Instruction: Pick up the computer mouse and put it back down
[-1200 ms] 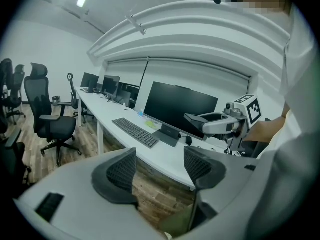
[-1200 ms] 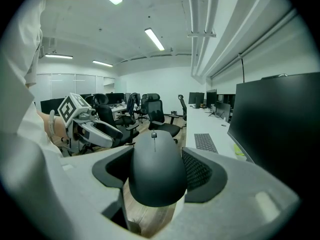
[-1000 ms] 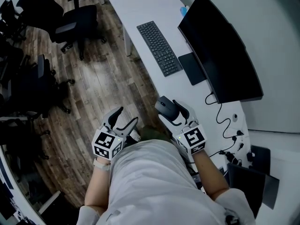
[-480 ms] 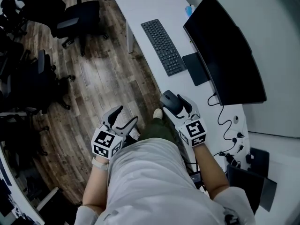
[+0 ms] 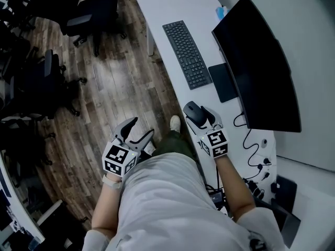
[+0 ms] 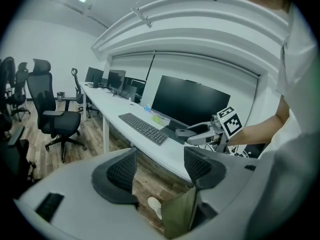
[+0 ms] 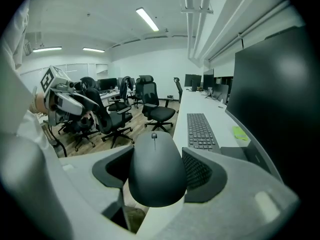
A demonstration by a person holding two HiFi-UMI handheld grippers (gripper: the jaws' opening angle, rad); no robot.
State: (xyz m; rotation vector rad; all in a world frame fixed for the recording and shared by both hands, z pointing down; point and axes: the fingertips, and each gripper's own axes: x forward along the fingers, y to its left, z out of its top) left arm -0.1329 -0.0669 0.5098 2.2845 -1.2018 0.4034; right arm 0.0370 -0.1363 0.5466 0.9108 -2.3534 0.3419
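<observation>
**Right tool** (image 5: 202,117): closed on the computer mouse (image 5: 194,112). In the right gripper view the mouse (image 7: 156,170) fills the gap between the two dark, ribbed pads (image 7: 196,170), with both pads against its flanks.

**Computer mouse, appearance:** matte black body with a smooth, domed, oval shell. A narrow scroll wheel sits in a slot on the centre line near the front end. The front end points away from the tool body, towards the keyboard (image 7: 201,129).

**Computer mouse, position:** in the head view it lies over the near edge of the white counter (image 5: 168,5), between the keyboard (image 5: 187,54) and the person's torso, in front of the black monitor (image 5: 256,67). In the left gripper view the mouse (image 6: 183,132) projects from the right tool (image 6: 199,134), level with the monitor base. Whether its underside touches the counter cannot be determined.

**Left tool** (image 5: 139,129): open and empty. In the left gripper view the left tool (image 6: 160,170) shows its pads well apart, with only the wooden floor (image 6: 145,184) and a shoe visible between them. It is held off the counter, over the floor (image 5: 120,82), beside the person's left hip.

**Surroundings:** black office chairs (image 5: 94,13) stand on the floor to the left of the counter. Cables (image 5: 255,146) run across the counter beyond the right tool.
</observation>
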